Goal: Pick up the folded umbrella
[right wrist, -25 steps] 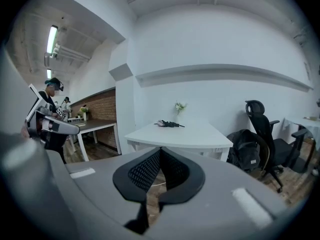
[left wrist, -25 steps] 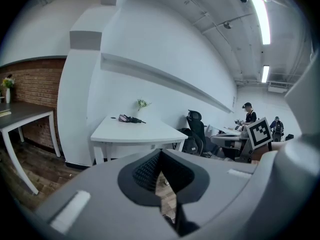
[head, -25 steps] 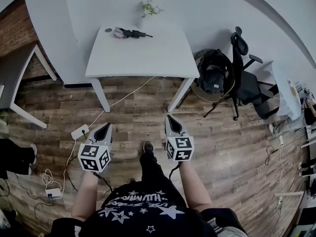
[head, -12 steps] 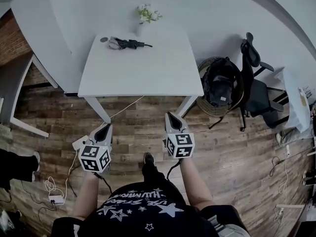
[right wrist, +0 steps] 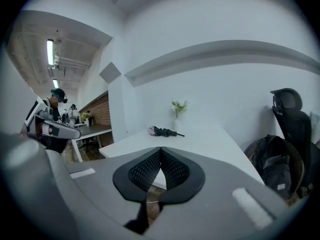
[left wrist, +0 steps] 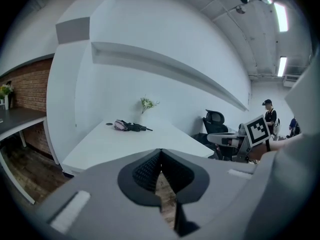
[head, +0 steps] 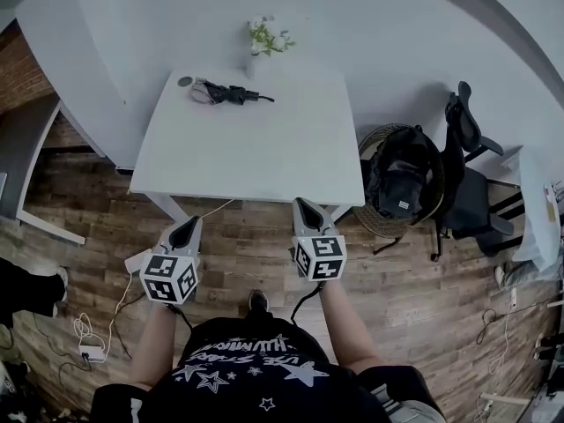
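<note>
- One folded umbrella [head: 231, 94] is lying at the far end of the white surface [head: 256, 161], close to the wall and near a small vase of flowers [head: 257, 42]. Nothing is touching it, so the pickup is not yet begun.
- Both tools are hanging over the wooden floor [head: 414, 280] on the near side of the surface, well apart from the umbrella.
- You are holding the left tool [head: 185, 233] with its jaws pressed together and nothing between them.
- You are holding the right tool [head: 305, 211] likewise closed and empty.
- All of the work is waiting, as I judge it: reaching across the surface, parting one tool's jaws, closing on the umbrella and lifting.
</note>
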`<control>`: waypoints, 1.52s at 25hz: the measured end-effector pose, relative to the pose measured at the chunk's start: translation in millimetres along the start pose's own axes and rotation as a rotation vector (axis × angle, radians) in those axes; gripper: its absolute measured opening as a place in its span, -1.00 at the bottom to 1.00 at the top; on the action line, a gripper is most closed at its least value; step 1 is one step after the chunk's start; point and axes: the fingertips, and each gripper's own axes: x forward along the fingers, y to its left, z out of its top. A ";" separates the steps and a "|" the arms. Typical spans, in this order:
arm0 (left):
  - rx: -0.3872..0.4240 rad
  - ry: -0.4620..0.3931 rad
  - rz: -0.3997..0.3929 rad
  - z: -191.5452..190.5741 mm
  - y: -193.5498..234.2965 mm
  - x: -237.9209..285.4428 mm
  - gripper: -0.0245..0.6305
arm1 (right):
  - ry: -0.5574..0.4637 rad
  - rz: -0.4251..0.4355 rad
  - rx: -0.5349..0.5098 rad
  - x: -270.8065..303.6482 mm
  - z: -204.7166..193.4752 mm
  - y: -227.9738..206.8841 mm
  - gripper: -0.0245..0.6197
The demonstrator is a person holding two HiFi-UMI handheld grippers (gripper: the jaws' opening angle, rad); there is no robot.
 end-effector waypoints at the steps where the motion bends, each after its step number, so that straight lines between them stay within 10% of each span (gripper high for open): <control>1: -0.003 -0.003 0.008 2.0 -0.6 4.8 -0.92 | 0.001 0.012 -0.001 6.0 1.4 -3.3 -0.87; 30: -0.041 0.026 0.027 64.9 129.8 179.7 -0.92 | 0.208 0.142 -0.174 234.7 39.6 -8.1 -0.87; 38: -0.054 0.021 0.033 103.3 193.7 240.4 -0.92 | 0.302 0.176 -0.283 335.6 60.2 -1.5 -0.32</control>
